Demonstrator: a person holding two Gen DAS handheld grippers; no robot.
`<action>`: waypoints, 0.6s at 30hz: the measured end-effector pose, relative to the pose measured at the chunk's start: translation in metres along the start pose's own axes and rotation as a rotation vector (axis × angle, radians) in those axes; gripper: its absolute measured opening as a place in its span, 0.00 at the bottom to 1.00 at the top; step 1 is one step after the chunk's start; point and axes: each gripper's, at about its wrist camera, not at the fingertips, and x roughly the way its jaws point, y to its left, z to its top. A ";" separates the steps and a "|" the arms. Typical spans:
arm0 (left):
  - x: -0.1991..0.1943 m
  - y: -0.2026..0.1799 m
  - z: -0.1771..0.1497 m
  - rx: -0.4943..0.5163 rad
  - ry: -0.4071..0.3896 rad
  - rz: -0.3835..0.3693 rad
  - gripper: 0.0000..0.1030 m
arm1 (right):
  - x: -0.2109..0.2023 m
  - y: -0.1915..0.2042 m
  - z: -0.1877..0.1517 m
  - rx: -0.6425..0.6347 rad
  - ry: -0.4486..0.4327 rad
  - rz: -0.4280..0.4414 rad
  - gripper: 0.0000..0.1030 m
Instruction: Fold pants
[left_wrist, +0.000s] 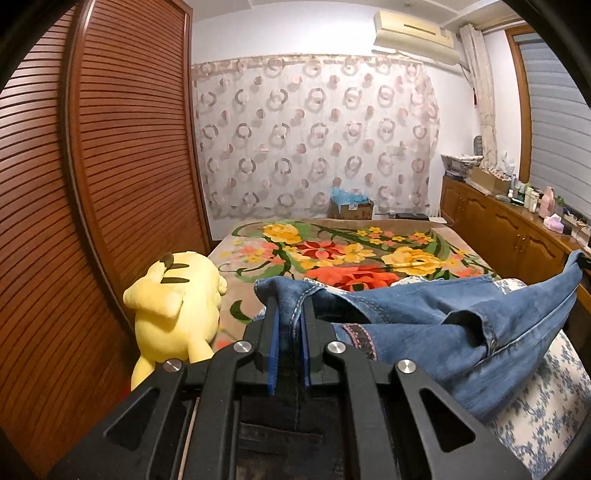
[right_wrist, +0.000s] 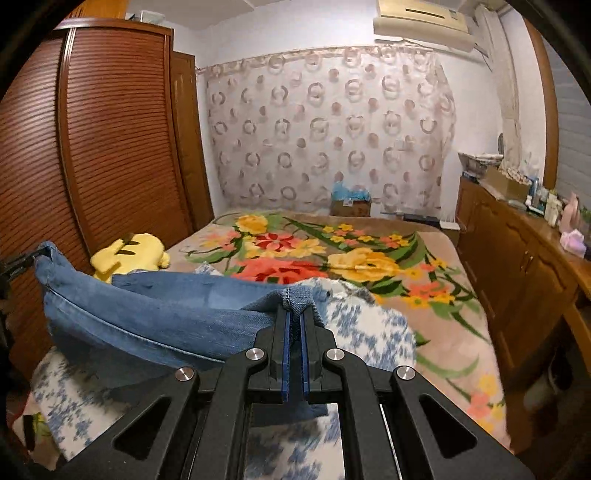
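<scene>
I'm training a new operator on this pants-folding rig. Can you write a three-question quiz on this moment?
1. True or false: both grippers are shut on the jeans.
2. What yellow thing lies beside the wardrobe?
3. The jeans hang between the grippers: A) slack, B) flat on the bed, C) rolled up.

Key:
1. True: left gripper and right gripper each pinch denim.
2. A plush toy.
3. A.

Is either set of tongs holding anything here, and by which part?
Both hold the jeans. The left tongs pinch a stitched hem edge; the right tongs pinch another hemmed edge, with the denim hanging between them.
</scene>
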 end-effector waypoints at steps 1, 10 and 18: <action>0.011 0.000 0.005 0.004 0.010 0.002 0.10 | 0.006 0.002 0.003 -0.004 0.004 -0.003 0.04; 0.100 0.005 0.011 -0.008 0.159 -0.023 0.17 | 0.111 0.009 0.023 -0.032 0.133 -0.037 0.04; 0.115 0.015 -0.007 -0.014 0.229 -0.001 0.54 | 0.186 0.021 0.012 -0.037 0.268 -0.060 0.04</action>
